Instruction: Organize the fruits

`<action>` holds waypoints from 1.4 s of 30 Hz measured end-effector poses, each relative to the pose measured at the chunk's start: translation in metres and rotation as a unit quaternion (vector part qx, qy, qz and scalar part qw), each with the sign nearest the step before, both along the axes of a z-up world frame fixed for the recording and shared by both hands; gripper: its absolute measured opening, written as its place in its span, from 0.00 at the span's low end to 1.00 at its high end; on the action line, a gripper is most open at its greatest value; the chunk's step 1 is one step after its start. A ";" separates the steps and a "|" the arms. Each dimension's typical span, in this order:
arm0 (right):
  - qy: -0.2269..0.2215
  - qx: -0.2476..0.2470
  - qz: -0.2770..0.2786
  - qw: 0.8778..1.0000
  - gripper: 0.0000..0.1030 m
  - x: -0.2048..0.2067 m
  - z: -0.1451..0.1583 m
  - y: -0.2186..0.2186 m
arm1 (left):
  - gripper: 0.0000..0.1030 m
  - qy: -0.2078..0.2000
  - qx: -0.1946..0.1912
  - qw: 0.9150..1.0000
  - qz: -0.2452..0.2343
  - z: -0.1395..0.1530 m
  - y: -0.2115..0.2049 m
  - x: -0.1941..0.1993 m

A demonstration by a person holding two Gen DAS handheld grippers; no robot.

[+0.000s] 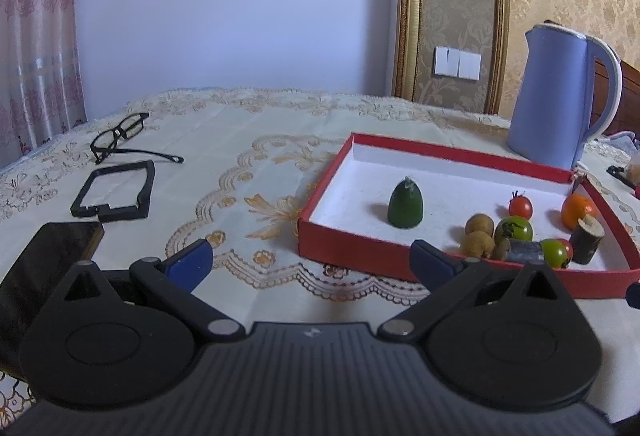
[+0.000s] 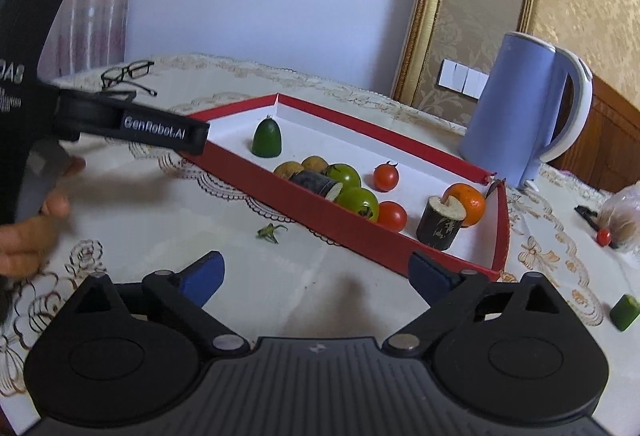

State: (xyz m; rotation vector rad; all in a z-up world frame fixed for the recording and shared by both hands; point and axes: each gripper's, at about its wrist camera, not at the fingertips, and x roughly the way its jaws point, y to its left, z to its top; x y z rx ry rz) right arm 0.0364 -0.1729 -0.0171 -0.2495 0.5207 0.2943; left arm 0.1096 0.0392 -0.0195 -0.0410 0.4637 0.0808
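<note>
A red tray (image 1: 352, 248) (image 2: 360, 240) with a white floor holds a green cucumber end (image 1: 405, 208) (image 2: 267, 138), red tomatoes (image 1: 520, 206) (image 2: 386, 176), green tomatoes (image 1: 514, 229) (image 2: 357, 201), an orange (image 1: 578, 210) (image 2: 468, 202), brown fruits (image 1: 479, 226) (image 2: 288, 169) and dark cut stalks (image 1: 586, 240) (image 2: 440, 222). My left gripper (image 1: 312, 262) is open and empty, just left of the tray's near corner; it also shows in the right wrist view (image 2: 168, 134). My right gripper (image 2: 316, 274) is open and empty before the tray's near side. A green piece (image 2: 624, 312) and a small tomato (image 2: 603, 236) lie on the cloth to the right.
A blue kettle (image 1: 556, 96) (image 2: 520, 116) stands behind the tray. Glasses (image 1: 120, 136) (image 2: 128, 74), a black frame (image 1: 116, 192) and a phone (image 1: 44, 268) lie at the left. A green stem (image 2: 270, 232) lies on the cloth. A plastic bag (image 2: 624, 216) sits far right.
</note>
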 end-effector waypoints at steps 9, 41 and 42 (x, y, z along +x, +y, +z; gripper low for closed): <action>0.035 -0.002 0.004 0.999 1.00 0.012 -0.007 -0.002 | 1.00 -0.004 0.012 1.000 -0.001 0.000 -0.004 -0.002; 0.098 0.077 0.010 0.992 1.00 0.035 -0.011 -0.022 | 1.00 0.000 0.018 1.000 -0.013 -0.002 -0.008 0.000; 0.098 0.077 0.010 0.992 1.00 0.035 -0.011 -0.021 | 1.00 0.001 0.018 1.000 -0.014 -0.002 -0.008 0.000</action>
